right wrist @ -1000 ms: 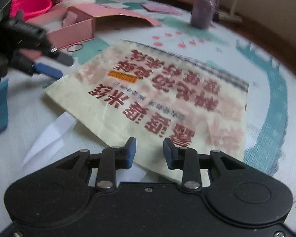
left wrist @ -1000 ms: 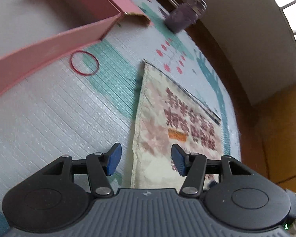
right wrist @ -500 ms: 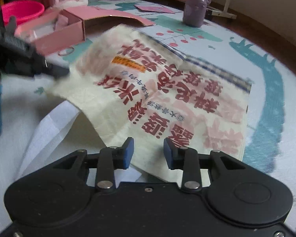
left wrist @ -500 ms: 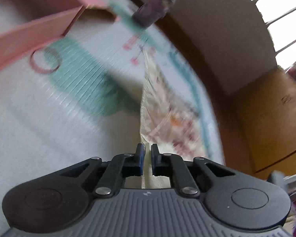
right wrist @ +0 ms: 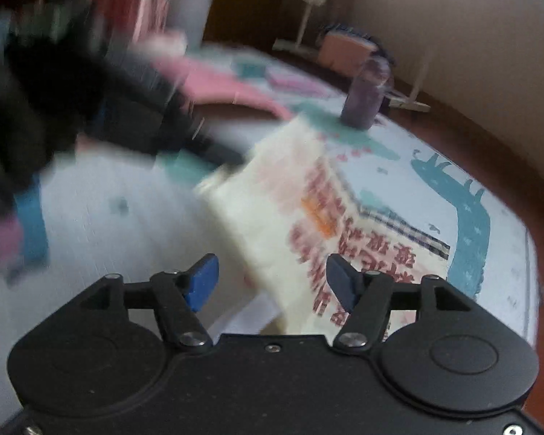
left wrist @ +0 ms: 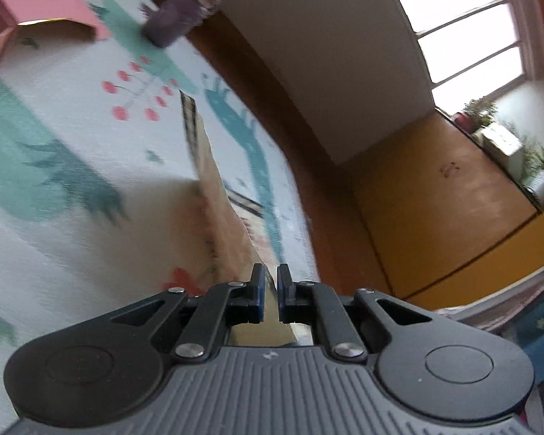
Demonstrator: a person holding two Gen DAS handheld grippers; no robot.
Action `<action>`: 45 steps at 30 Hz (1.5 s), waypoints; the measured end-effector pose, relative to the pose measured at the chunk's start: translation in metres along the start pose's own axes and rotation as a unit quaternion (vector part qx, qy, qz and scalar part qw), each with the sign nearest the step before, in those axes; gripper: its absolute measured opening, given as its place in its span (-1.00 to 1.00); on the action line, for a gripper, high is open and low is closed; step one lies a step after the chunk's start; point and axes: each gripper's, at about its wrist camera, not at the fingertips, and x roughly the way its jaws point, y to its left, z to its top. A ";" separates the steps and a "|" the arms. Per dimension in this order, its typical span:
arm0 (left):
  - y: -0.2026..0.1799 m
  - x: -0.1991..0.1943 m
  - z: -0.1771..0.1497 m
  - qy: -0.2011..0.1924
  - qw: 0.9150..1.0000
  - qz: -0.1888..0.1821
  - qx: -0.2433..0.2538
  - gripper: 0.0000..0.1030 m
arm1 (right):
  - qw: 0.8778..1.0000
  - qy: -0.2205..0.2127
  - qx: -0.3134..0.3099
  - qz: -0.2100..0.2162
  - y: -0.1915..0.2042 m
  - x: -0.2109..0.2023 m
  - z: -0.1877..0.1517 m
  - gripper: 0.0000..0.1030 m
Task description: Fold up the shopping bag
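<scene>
Over the play mat (left wrist: 54, 253), left gripper (left wrist: 268, 282) clamps the bag (right wrist: 272, 217) edge, right gripper (right wrist: 272, 282) has just been opening empty; thin fabric could slip free.

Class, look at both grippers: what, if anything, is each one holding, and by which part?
The left gripper pinches the shopping bag by its edge, lifting that side. The right gripper has just opened and holds nothing.

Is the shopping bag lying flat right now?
No. The left gripper pinches one edge of the shopping bag, lifting that side off the mat.
</scene>
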 end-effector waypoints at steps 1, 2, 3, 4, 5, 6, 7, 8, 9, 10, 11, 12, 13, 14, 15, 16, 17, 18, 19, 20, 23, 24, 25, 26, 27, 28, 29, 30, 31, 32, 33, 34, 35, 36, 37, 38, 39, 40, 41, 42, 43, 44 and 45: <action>-0.005 -0.002 -0.001 0.002 1.000 -0.004 0.004 -0.86 | 1.000 0.009 -0.011 -0.011 0.003 0.005 -0.001 0.24; -0.013 -0.007 -0.005 0.007 1.000 -0.013 0.013 -0.86 | 0.999 0.016 -0.015 -0.026 0.004 0.011 -0.004 0.24; -0.018 -0.012 -0.009 0.009 1.000 -0.016 0.021 -0.86 | 0.999 0.019 -0.011 -0.037 0.002 0.016 -0.005 -0.05; -0.024 -0.016 -0.012 0.011 0.999 -0.019 0.029 -0.86 | 0.999 0.018 -0.002 -0.038 -0.002 0.017 -0.006 -0.66; -0.028 -0.022 -0.013 0.009 0.999 -0.020 0.036 -0.85 | 0.999 0.020 0.023 -0.030 -0.011 0.017 -0.007 -0.83; -0.031 -0.027 -0.013 0.008 0.999 -0.016 0.044 -0.85 | 0.998 0.019 0.052 -0.022 -0.021 0.017 -0.010 -0.85; -0.030 -0.032 -0.011 0.007 0.998 -0.009 0.054 -0.84 | 0.997 0.016 0.068 -0.015 -0.027 0.015 -0.012 -0.91; -0.029 -0.036 -0.008 0.005 0.998 -0.002 0.064 -0.84 | 0.996 0.014 0.082 -0.004 -0.034 0.015 -0.014 -0.92; -0.029 -0.041 -0.005 0.004 0.997 0.005 0.073 -0.84 | 0.995 0.010 0.103 0.014 -0.040 0.015 -0.016 -0.93; -0.026 -0.048 -0.001 -0.006 0.998 0.002 0.070 -0.84 | 0.991 -0.001 0.125 0.038 -0.045 0.012 -0.017 -0.94; -0.024 -0.054 0.004 -0.016 0.998 -0.003 0.065 -0.82 | 0.987 -0.017 0.146 0.064 -0.050 0.008 -0.018 -0.94; -0.021 -0.061 0.009 -0.027 0.998 -0.007 0.060 -0.80 | 0.980 -0.030 0.174 0.092 -0.054 0.006 -0.019 -0.94; -0.018 -0.075 0.013 -0.046 0.998 -0.011 0.052 -0.70 | 0.970 -0.042 0.206 0.123 -0.059 0.005 -0.020 -0.94; -0.014 -0.095 0.016 -0.070 0.996 -0.015 0.047 -0.50 | 0.958 -0.053 0.237 0.154 -0.064 0.004 -0.021 -0.94; -0.013 -0.106 0.020 -0.082 0.996 -0.016 0.041 -0.36 | 0.943 -0.058 0.269 0.184 -0.069 0.006 -0.024 -0.94; -0.013 -0.111 0.022 -0.086 0.996 -0.013 0.038 0.12 | 0.930 -0.058 0.297 0.210 -0.072 0.010 -0.028 -0.94; -0.012 -0.122 0.021 -0.090 0.995 0.003 0.034 0.39 | 0.907 -0.052 0.344 0.238 -0.077 0.018 -0.036 -0.94; -0.015 -0.127 0.021 -0.090 0.995 0.016 0.039 0.39 | 0.880 -0.035 0.395 0.260 -0.082 0.026 -0.046 -0.94; -0.019 -0.127 0.021 -0.087 0.995 0.024 0.051 0.39 | 0.863 -0.022 0.427 0.268 -0.085 0.033 -0.052 -0.93; -0.023 -0.124 0.017 -0.084 0.993 0.037 0.069 0.39 | 0.844 -0.009 0.466 0.265 -0.089 0.037 -0.063 -0.93; -0.039 -0.107 0.006 -0.064 0.982 0.109 0.137 -0.26 | 0.800 -0.001 0.545 0.251 -0.102 0.036 -0.085 -0.93; -0.044 -0.098 0.004 -0.047 0.977 0.133 0.158 -0.36 | 0.788 0.001 0.567 0.241 -0.107 0.033 -0.093 -0.93; -0.048 -0.089 0.004 -0.039 0.974 0.142 0.173 -0.36 | 0.778 0.005 0.584 0.231 -0.109 0.031 -0.099 -0.93; -0.052 -0.079 0.004 -0.031 0.970 0.149 0.187 -0.36 | 0.772 0.011 0.594 0.224 -0.110 0.031 -0.104 -0.93; -0.058 -0.067 0.002 -0.015 0.967 0.150 0.205 -0.36 | 0.769 0.018 0.601 0.219 -0.110 0.032 -0.107 -0.93; -0.064 -0.055 0.000 0.002 0.963 0.149 0.223 -0.36 | 0.766 0.025 0.606 0.214 -0.110 0.033 -0.111 -0.93; -0.071 -0.044 -0.004 0.021 0.957 0.153 0.246 -0.36 | 0.762 0.033 0.611 0.209 -0.110 0.033 -0.115 -0.93; -0.077 -0.033 -0.009 0.040 0.949 0.158 0.270 -0.36 | 0.758 0.037 0.616 0.211 -0.110 0.034 -0.117 -0.93; -0.080 -0.026 -0.008 0.051 0.946 0.156 0.281 -0.36 | 0.754 0.039 0.619 0.217 -0.109 0.035 -0.118 -0.93; -0.083 -0.019 -0.007 0.061 0.942 0.154 0.291 -0.36 | 0.748 0.042 0.622 0.227 -0.108 0.037 -0.120 -0.93; -0.081 -0.012 -0.007 0.075 0.940 0.150 0.297 -0.36 | 0.742 0.044 0.624 0.243 -0.108 0.041 -0.120 -0.93; -0.080 -0.004 -0.006 0.084 0.938 0.151 0.302 -0.36 | 0.736 0.047 0.624 0.260 -0.108 0.044 -0.120 -0.93; -0.079 0.001 -0.010 0.107 0.928 0.157 0.320 -0.36 | 0.732 0.051 0.618 0.281 -0.106 0.049 -0.119 -0.93; -0.080 0.004 -0.013 0.119 0.919 0.164 0.337 -0.36 | 0.732 0.056 0.611 0.298 -0.102 0.055 -0.116 -0.93; -0.079 0.007 -0.013 0.124 0.916 0.168 0.343 -0.36 | 0.733 0.061 0.603 0.309 -0.097 0.060 -0.114 -0.94; -0.076 0.005 -0.018 0.129 0.913 0.173 0.347 -0.36 | 0.734 0.067 0.595 0.321 -0.093 0.065 -0.112 -0.94; -0.072 0.002 -0.024 0.133 0.910 0.179 0.350 -0.36 | 0.737 0.072 0.587 0.327 -0.091 0.069 -0.110 -0.94; -0.067 0.002 -0.025 0.136 0.910 0.186 0.346 -0.36 | 0.740 0.075 0.583 0.329 -0.090 0.071 -0.109 -0.94; -0.063 0.005 -0.027 0.144 0.905 0.198 0.348 -0.36 | 0.739 0.075 0.583 0.329 -0.091 0.072 -0.110 -0.94; -0.062 0.006 -0.034 0.155 0.894 0.215 0.361 -0.36 | 0.736 0.075 0.588 0.325 -0.092 0.073 -0.111 -0.95; -0.065 0.012 -0.031 0.159 0.889 0.221 0.368 -0.36 | 0.741 0.076 0.589 0.313 -0.095 0.069 -0.112 -0.95; -0.063 0.011 -0.037 0.155 0.879 0.224 0.393 -0.35 | 0.750 0.077 0.587 0.296 -0.099 0.063 -0.111 -0.95; -0.062 0.012 -0.036 0.151 0.877 0.226 0.397 -0.35 | 0.768 0.078 0.576 0.270 -0.103 0.054 -0.109 -0.92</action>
